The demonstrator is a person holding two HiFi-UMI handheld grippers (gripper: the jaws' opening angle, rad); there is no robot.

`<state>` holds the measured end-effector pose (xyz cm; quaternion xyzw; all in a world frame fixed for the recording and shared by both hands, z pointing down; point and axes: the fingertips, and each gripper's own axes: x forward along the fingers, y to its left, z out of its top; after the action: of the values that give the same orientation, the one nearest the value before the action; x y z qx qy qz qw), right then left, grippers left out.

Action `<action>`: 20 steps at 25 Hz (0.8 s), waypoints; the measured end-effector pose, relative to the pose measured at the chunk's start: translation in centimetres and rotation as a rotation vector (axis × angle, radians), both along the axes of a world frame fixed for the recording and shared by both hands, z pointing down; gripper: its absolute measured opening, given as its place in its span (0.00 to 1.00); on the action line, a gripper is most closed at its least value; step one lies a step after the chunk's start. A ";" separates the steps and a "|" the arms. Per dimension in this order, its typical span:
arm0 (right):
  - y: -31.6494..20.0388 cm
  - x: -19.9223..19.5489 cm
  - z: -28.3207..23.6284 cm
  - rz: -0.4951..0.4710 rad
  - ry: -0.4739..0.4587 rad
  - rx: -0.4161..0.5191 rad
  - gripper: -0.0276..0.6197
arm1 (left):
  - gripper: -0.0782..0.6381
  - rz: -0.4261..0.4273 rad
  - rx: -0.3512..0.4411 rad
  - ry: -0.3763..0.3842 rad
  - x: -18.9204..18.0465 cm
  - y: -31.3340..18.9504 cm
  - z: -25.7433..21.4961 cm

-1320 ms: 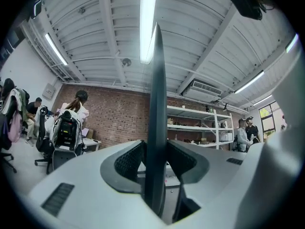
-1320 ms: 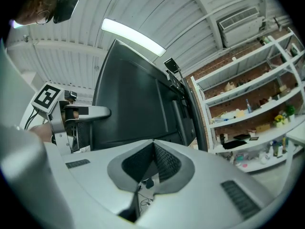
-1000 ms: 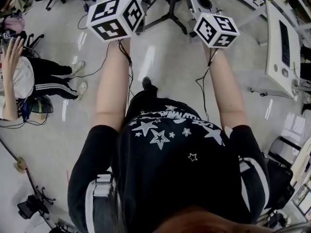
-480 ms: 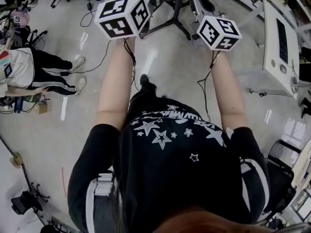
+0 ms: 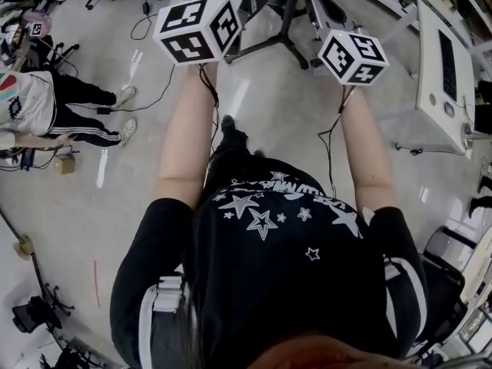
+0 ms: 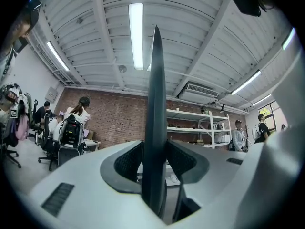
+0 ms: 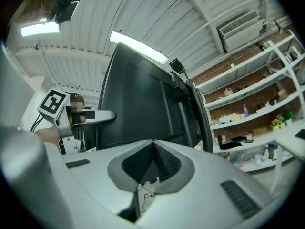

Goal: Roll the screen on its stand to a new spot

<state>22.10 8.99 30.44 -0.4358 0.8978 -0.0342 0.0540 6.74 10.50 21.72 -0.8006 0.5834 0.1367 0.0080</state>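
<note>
Screen (image 6: 155, 80) upright, edge-on, long edge vertical; left gripper (image 6: 155, 159) clamped on it; right gripper (image 7: 153, 154) pinched together

One screen (image 6: 155, 94) — two tongs (image 6: 155, 156) (image 7: 152, 147) — two marker cubes (image 5: 198, 28) (image 5: 352, 56).

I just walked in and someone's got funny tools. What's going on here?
A person holds a gripper in each hand, out in front, at a big screen on a stand. The left gripper is clamped on the screen's thin edge. The right gripper has its jaws together, close by the screen; whether it touches, I can't tell. The stand's legs sit on the floor just ahead of the person.
</note>
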 end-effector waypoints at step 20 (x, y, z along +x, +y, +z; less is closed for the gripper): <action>4.0 0.0 0.6 0.028 -0.024 -0.025 0.05 | 0.37 0.041 -0.002 -0.060 0.2 3.3 -0.2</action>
<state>22.11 12.94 31.00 -0.4487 0.8903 -0.0499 0.0598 6.89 13.82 21.47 -0.8161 0.5666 0.1122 0.0221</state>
